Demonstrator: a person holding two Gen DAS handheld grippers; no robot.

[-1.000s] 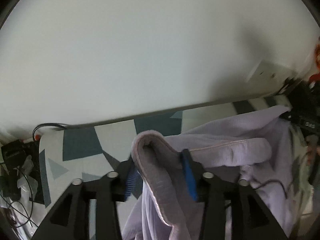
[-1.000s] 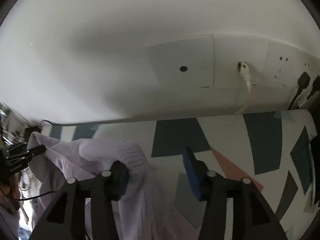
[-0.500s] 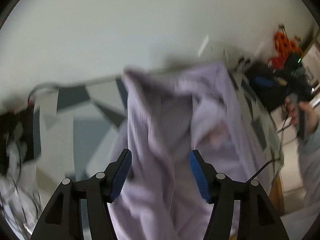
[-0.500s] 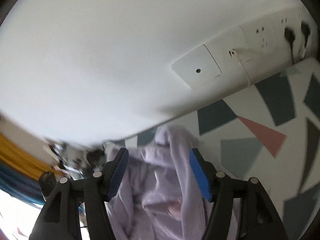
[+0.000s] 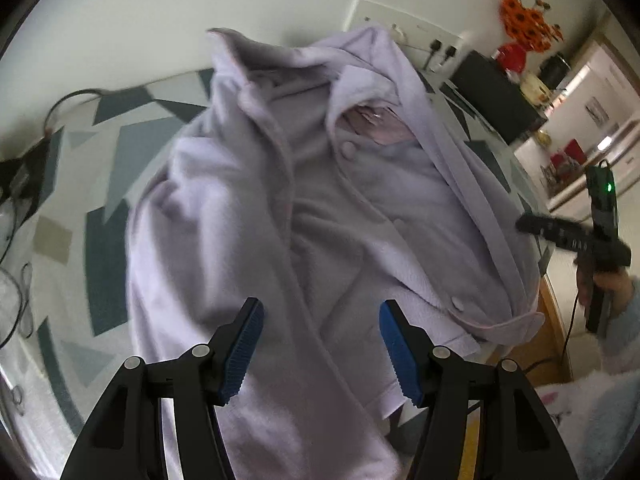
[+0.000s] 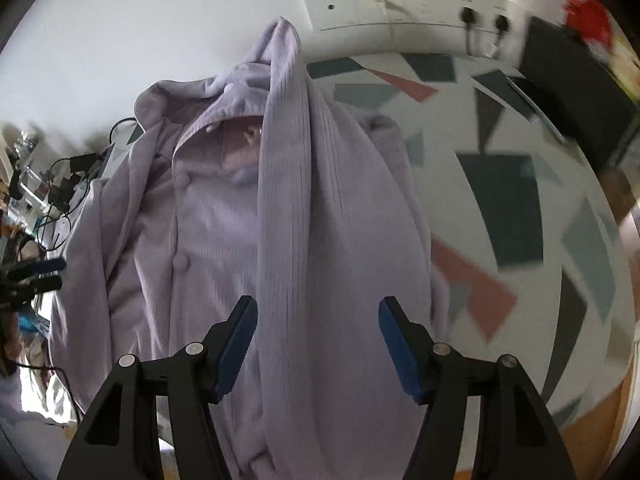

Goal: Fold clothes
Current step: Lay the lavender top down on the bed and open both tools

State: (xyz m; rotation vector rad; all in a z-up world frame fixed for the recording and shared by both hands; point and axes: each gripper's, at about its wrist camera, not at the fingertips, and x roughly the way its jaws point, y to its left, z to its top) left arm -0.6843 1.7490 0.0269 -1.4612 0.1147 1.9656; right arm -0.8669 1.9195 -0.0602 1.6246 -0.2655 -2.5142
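Note:
A lilac fleece buttoned garment (image 5: 304, 200) lies crumpled on the patterned table (image 5: 116, 152), collar toward the wall. My left gripper (image 5: 320, 344) hovers open above its lower part, nothing between the blue pads. In the right wrist view the same garment (image 6: 248, 216) has one ribbed sleeve (image 6: 292, 184) laid lengthwise over its front. My right gripper (image 6: 316, 344) stands open over that sleeve, holding nothing. The right gripper (image 5: 568, 236) also shows at the far right of the left wrist view, held by a hand. The left gripper (image 6: 36, 276) shows at the left edge of the right wrist view.
A white wall with a socket panel (image 6: 404, 8) and plugs runs behind the table. A black box (image 5: 496, 96) stands at the table's back right, with orange flowers (image 5: 524, 16) beyond. Cables and small devices (image 6: 64, 184) clutter the left end. The table's edge (image 6: 624, 320) drops away on the right.
Both grippers have let go of the garment and opened. They pulled back and tilted down, and the garment now lies spread on the table with a sleeve across it.

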